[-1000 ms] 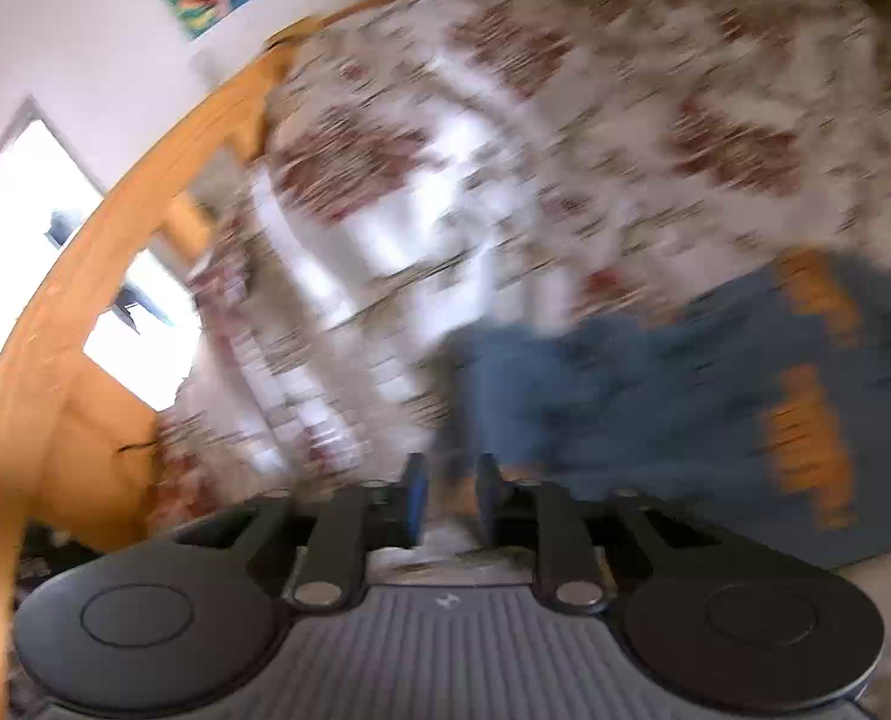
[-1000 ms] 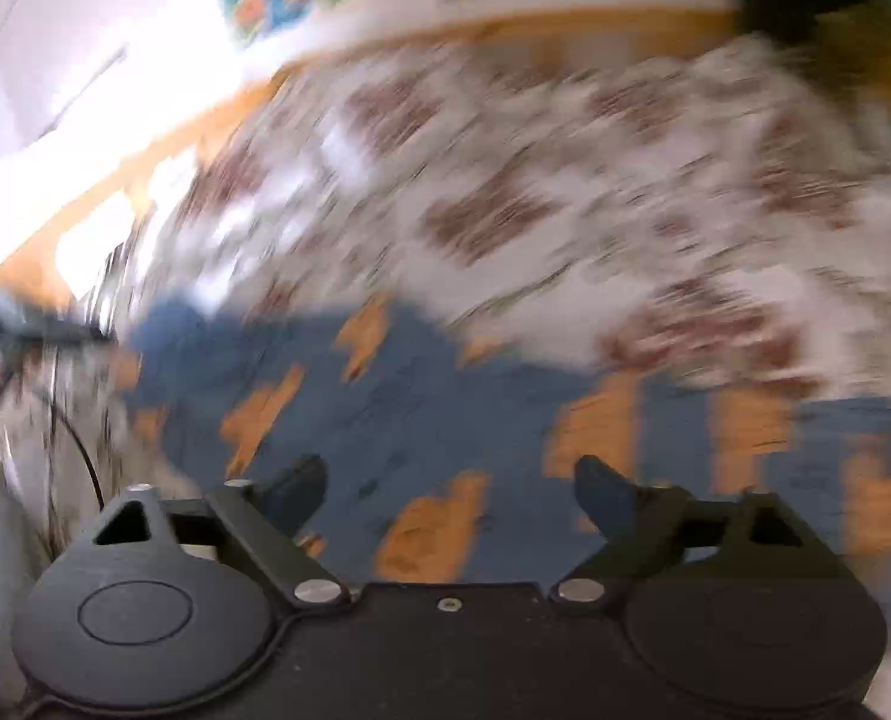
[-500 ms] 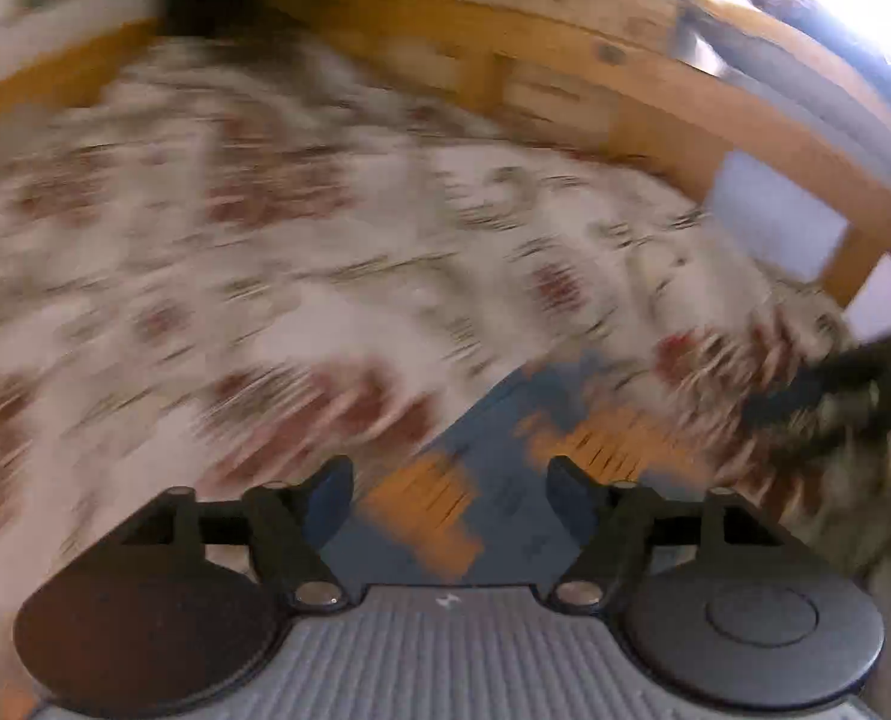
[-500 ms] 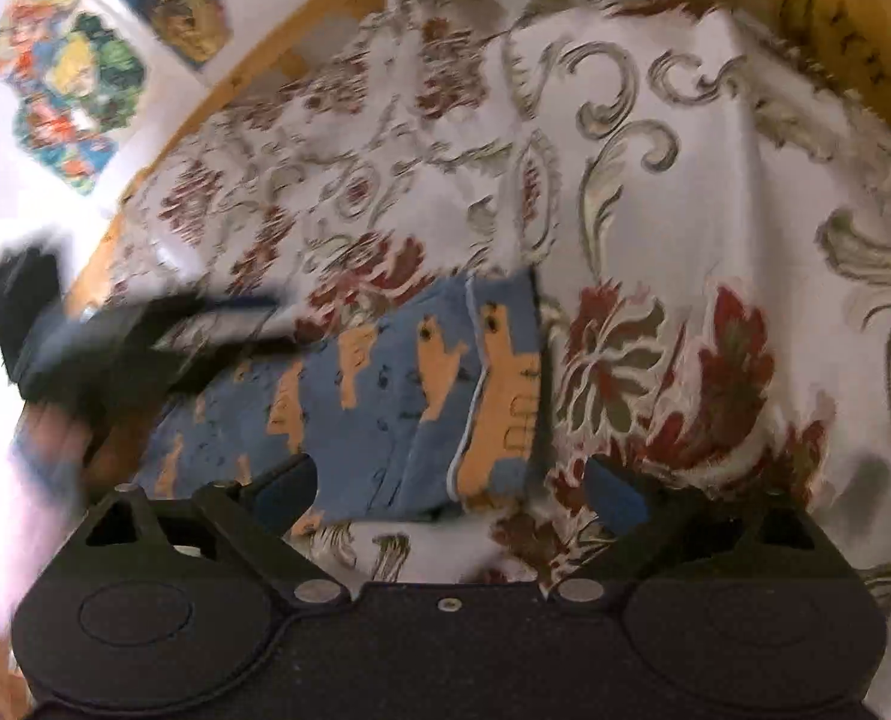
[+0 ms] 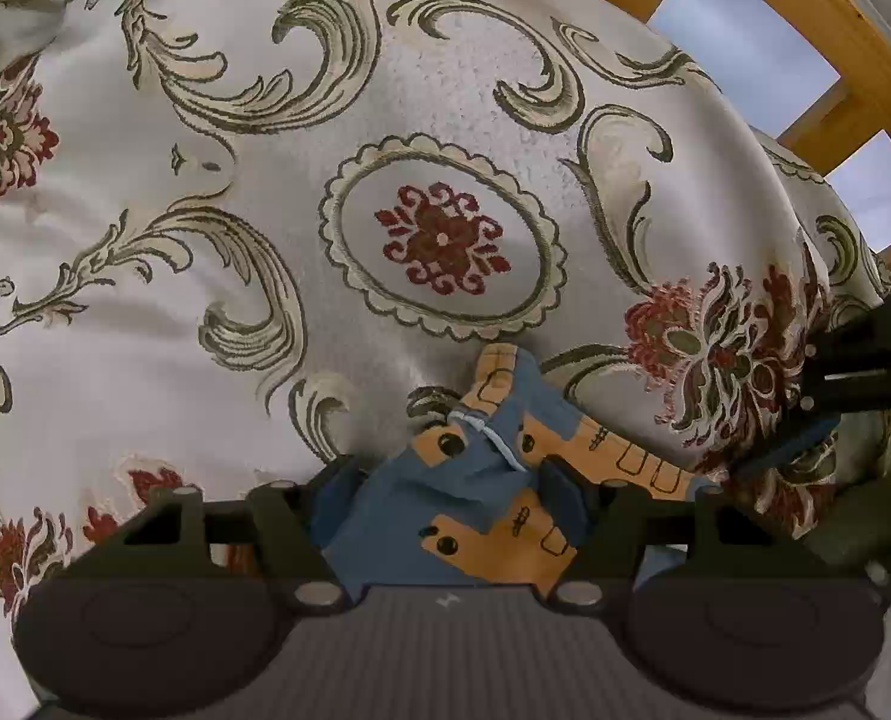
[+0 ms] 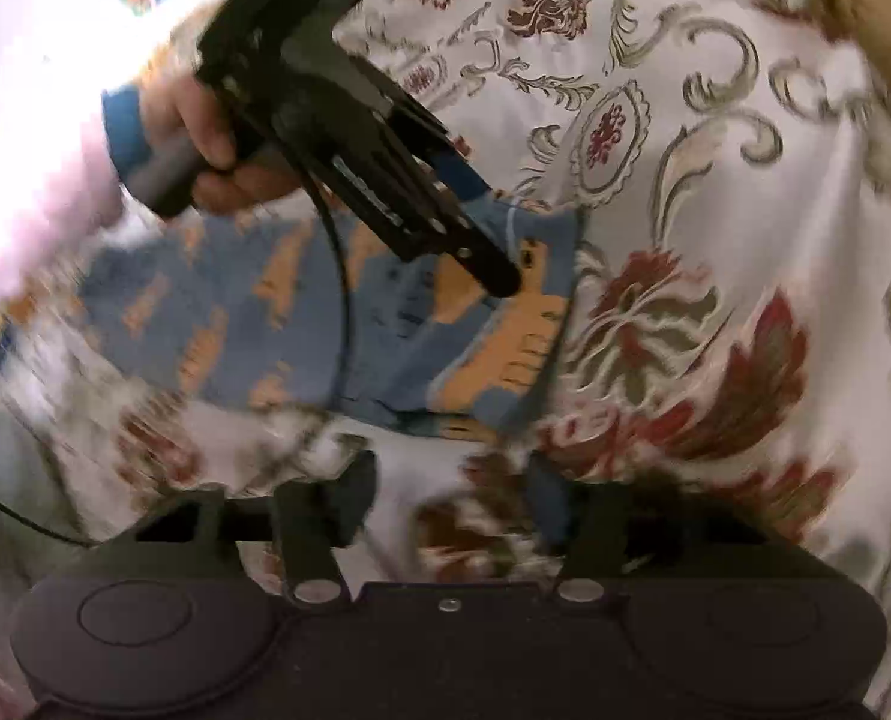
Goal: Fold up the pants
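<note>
Bedspread (image 5: 217, 192) in cream brocade, scrolled with olive leaves and red flowers, fills both views, with a wooden bed frame (image 5: 829, 114) behind its far edge. Blue pants (image 6: 301, 312) printed with orange shapes lie on it, folded into a compact block (motion blur softens the near edge). The left gripper (image 5: 448, 489), held by a hand (image 6: 217, 138), has its fingers spread around a bunched corner of the pants. The right gripper (image 6: 451, 501) hangs just short of the pants, fingers apart, over bare bedspread.
</note>
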The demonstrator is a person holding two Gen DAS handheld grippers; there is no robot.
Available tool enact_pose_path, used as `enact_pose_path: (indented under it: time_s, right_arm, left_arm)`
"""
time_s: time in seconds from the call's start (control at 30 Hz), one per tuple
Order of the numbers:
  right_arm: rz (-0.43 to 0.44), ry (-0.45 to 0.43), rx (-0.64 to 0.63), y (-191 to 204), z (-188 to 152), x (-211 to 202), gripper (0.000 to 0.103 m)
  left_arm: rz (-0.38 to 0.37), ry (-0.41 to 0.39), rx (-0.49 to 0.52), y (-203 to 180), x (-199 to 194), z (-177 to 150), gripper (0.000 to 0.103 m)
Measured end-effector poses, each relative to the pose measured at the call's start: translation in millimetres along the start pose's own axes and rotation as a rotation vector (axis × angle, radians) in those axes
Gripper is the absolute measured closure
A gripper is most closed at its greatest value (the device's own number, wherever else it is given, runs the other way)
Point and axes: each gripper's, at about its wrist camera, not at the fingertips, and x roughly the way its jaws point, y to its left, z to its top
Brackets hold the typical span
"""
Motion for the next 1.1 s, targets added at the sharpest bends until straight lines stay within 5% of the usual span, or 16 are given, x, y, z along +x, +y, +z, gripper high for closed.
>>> enact_pose_path:
  time_s: [0.17, 0.27, 0.57, 0.7, 0.77, 0.83, 0.9, 1.1]
  right_arm:
    - [-0.076, 0.032, -0.095, 11, 5, 20, 0.062]
    - [-0.110, 0.036, -0.115, 11, 6, 31, 0.094]
    - [-0.237, -0.071, -0.193, 23, -3, 8, 0.098]
    - [-0.158, -0.021, -0.122, 6, -6, 18, 0.093]
    - [-0.063, -0.016, -0.031, -9, -2, 11, 0.076]
    - [0.043, -0.014, 0.053, -21, 2, 6, 0.049]
    - [0.088, 0.001, 0.130, -28, 8, 8, 0.045]
    - [0.047, 0.062, 0.318, -34, 24, 23, 0.046]
  left_arm:
    - [-0.019, -0.028, -0.042, 2, 2, -4, 0.028]
    - [-0.020, -0.032, -0.041, 1, 2, -7, 0.028]
    - [-0.034, -0.112, -0.109, 5, -12, -6, 0.030]
    - [-0.031, -0.131, -0.106, 0, -19, -10, 0.024]
    - [-0.009, -0.122, -0.088, -2, -18, -12, 0.022]
    - [0.022, -0.100, -0.064, -4, -15, -13, 0.021]
    - [0.023, -0.085, -0.077, -1, -14, -8, 0.019]
    - [0.010, -0.083, -0.108, 9, -9, -1, 0.016]
